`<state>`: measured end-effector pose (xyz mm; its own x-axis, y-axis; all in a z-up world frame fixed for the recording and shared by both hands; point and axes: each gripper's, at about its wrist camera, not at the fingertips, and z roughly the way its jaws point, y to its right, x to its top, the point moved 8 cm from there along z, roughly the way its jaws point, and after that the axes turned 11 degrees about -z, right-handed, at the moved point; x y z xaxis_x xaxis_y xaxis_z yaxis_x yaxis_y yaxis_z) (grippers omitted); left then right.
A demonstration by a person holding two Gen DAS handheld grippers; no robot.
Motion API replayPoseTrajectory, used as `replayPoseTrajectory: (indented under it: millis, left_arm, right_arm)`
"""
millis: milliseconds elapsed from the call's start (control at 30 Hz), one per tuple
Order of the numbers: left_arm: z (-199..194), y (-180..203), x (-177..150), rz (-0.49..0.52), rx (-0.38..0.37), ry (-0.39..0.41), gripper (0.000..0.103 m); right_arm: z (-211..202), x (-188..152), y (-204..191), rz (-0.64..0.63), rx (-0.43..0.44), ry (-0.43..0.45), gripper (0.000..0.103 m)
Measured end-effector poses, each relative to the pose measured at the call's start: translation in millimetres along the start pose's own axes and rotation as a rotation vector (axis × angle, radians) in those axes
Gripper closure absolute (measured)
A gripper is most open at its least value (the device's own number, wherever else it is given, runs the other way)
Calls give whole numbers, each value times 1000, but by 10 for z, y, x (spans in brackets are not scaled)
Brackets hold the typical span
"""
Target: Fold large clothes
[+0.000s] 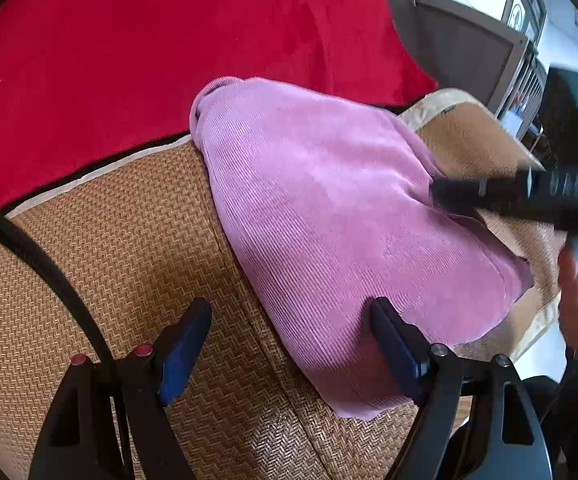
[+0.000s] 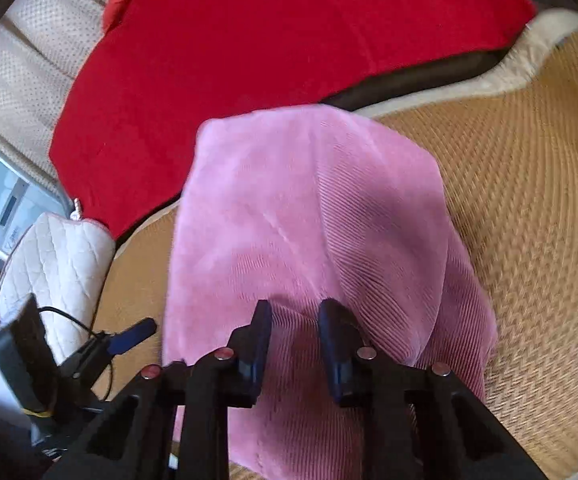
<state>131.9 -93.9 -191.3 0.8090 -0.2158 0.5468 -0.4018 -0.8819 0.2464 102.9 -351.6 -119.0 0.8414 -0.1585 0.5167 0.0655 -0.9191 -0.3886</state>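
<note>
A pink ribbed garment [image 1: 329, 220] lies folded on a woven straw mat [image 1: 129, 248]. My left gripper [image 1: 289, 324] is open and empty, its right finger over the garment's near edge. My right gripper [image 1: 445, 196] reaches in from the right onto the cloth. In the right wrist view the garment [image 2: 289, 208] lies under my right gripper [image 2: 295, 320], whose jaws stand partly open with a narrow gap, cloth between and below them. I cannot tell if it pinches cloth. The left gripper [image 2: 129, 336] shows at lower left.
A red blanket [image 1: 149, 48] covers the bed behind the mat; it also shows in the right wrist view [image 2: 269, 40]. A white quilted cushion [image 2: 57, 272] lies at the left. A grey headboard [image 1: 461, 48] and a window are at the upper right.
</note>
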Motion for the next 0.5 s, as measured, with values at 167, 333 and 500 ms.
replayPoseTrajectory:
  millis: [167,333,500]
  left_arm:
    - [-110,5,39,29,6,26,20]
    - [38,42,-102,94,53,14,20]
    - [71,79,-83,119,55,23,19]
  right_arm:
    - [-43,586,-187,-45,13,85,73]
    - [565,904,-64,-67,-63,-41,73]
    - [1133,847,258,-6,-86,-126,76]
